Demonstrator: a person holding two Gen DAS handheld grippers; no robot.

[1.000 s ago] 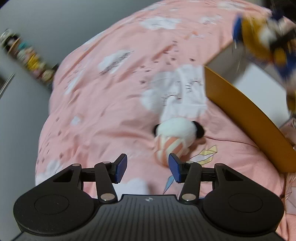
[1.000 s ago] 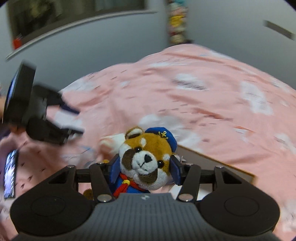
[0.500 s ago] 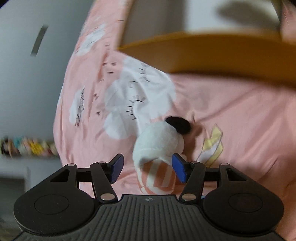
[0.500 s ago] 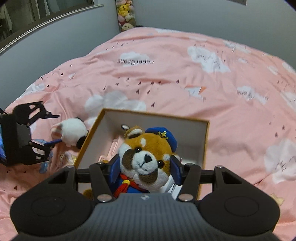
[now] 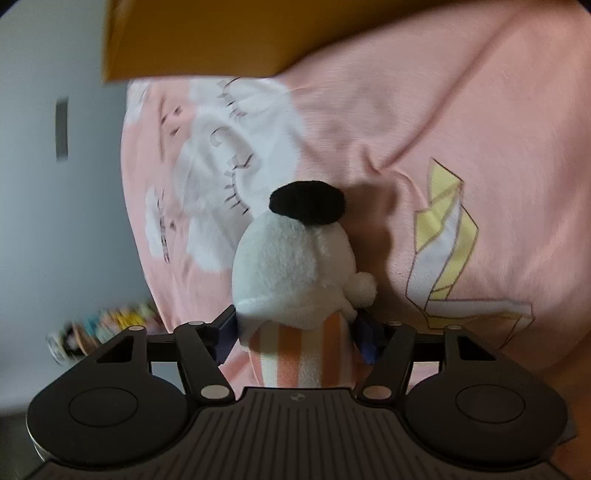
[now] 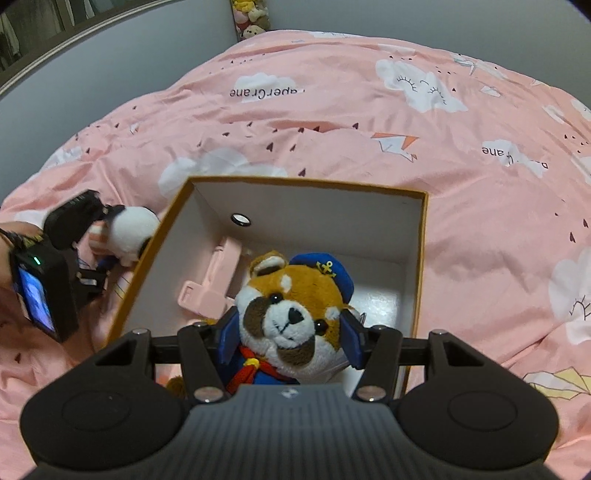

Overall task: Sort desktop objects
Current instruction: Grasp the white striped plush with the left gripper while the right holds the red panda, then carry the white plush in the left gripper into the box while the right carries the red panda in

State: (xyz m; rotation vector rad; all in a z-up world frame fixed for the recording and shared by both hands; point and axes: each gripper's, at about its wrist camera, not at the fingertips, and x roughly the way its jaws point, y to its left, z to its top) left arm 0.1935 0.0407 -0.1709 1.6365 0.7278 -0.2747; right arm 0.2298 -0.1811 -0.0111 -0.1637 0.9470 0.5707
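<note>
My left gripper (image 5: 297, 338) is shut on a white panda plush (image 5: 295, 273) with black ears and an orange-striped body, lying on the pink bedspread beside the box. It also shows in the right wrist view (image 6: 129, 230), held by the left gripper (image 6: 99, 254). My right gripper (image 6: 290, 338) is shut on a red-panda plush (image 6: 291, 314) in a blue sailor cap, held over the open cardboard box (image 6: 421, 258). A pink plastic item (image 6: 210, 280) lies inside the box.
The box's orange outer wall (image 5: 221, 37) stands just beyond the panda plush. The pink bedspread (image 6: 369, 122) with cloud prints surrounds the box. Grey walls edge the bed, with a shelf of small toys (image 6: 251, 18) behind.
My left gripper has moved in around the panda plush and closed on it. My right gripper has carried the red-panda plush over the box and lower into it.
</note>
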